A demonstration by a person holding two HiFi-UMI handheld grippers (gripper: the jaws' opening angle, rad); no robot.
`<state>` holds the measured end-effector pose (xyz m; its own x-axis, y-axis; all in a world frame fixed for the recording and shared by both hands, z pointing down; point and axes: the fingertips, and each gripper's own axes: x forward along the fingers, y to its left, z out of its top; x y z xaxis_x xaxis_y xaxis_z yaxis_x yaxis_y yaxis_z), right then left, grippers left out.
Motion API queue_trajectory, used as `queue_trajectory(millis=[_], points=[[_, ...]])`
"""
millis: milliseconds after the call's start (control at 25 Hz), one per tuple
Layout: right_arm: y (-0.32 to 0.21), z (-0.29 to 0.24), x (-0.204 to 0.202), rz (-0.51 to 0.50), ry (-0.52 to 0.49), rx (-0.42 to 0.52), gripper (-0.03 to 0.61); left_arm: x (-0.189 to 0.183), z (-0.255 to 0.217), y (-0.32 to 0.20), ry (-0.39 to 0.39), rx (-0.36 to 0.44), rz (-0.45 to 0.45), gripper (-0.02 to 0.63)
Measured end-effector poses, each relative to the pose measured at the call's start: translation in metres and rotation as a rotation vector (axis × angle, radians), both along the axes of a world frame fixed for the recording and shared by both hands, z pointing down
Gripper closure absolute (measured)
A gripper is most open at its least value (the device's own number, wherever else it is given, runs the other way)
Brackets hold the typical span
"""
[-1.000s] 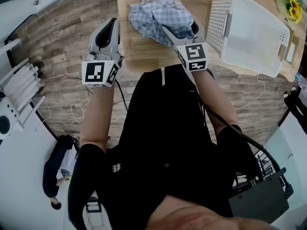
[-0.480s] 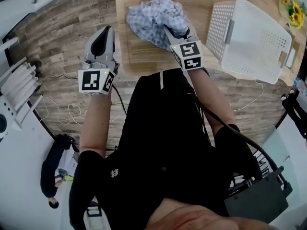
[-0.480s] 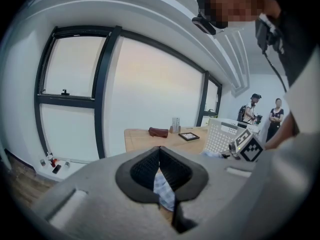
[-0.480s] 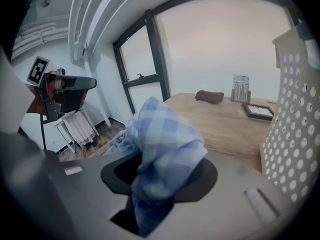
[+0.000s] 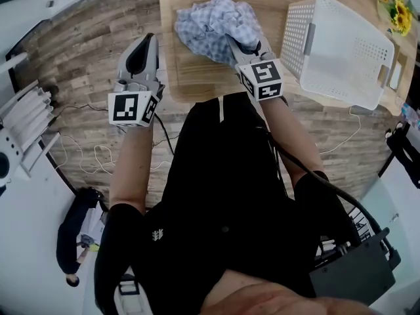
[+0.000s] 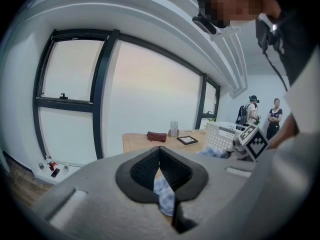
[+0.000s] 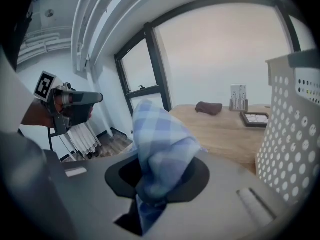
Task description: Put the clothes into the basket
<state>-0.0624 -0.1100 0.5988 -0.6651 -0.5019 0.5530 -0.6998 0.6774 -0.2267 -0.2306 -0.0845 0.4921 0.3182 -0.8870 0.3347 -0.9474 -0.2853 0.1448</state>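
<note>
A blue-and-white checked cloth (image 5: 213, 21) lies bunched on the wooden table (image 5: 197, 74). My right gripper (image 5: 248, 46) is at the cloth's near right edge. Its jaws have just been closing, and they now pinch a fold of the cloth (image 7: 161, 144), which bulges up between them in the right gripper view (image 7: 156, 184). The white perforated basket (image 5: 344, 44) stands to the right, close beside that gripper (image 7: 292, 134). My left gripper (image 5: 146, 44) hangs off the table's left edge over the floor, shut and holding nothing (image 6: 160, 151).
Yellow flowers (image 5: 399, 8) stand at the far right of the table. A dark red bundle (image 6: 156, 136) and a small frame (image 6: 189, 140) lie at the table's far end. Cables (image 5: 85, 156) trail over the wooden floor, with white furniture (image 5: 26, 117) at the left. People (image 6: 274, 115) stand in the background.
The right gripper's jaws have closed on the cloth's near edge, and the fabric has bunched up there. The left gripper has stayed beside the table.
</note>
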Motion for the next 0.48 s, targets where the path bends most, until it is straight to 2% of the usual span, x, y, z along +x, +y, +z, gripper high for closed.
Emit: queue_trajectory(millis=[480], points=[[0.017,-0.087,-0.012,-0.025,-0.074,0.126,0.499,0.004,-0.048,0.002,-0.012,0.092,0.038,0.614]])
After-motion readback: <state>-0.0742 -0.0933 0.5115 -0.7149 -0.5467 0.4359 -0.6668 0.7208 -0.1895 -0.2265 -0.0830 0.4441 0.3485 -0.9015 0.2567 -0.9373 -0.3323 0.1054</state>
